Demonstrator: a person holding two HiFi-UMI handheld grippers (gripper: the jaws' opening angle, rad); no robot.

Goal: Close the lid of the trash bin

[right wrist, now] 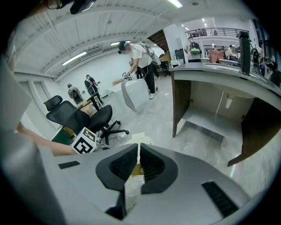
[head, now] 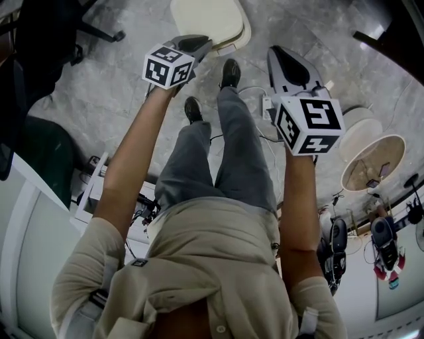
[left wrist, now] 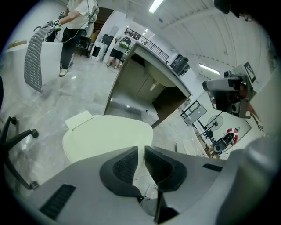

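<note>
Left gripper [left wrist: 141, 154] jaws pressed nearly together, nothing between; right gripper [right wrist: 138, 154] same. You hold both out front, apart from trash bin lid [left wrist: 105, 136]. Lid lies flat just ahead, looks already down, so no grip needed.

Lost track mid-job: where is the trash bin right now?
Head view, top centre: the trash bin stands on the floor, just ahead of the left gripper.

The scene is taken steeply downward from the head toward the floor [head: 126, 86], while each gripper camera is set close behind its own jaws and aimed forward across the room, the bin lid [head: 211, 20] being shared by the head and left gripper views, the counter [left wrist: 162, 70] by both gripper views.
</note>
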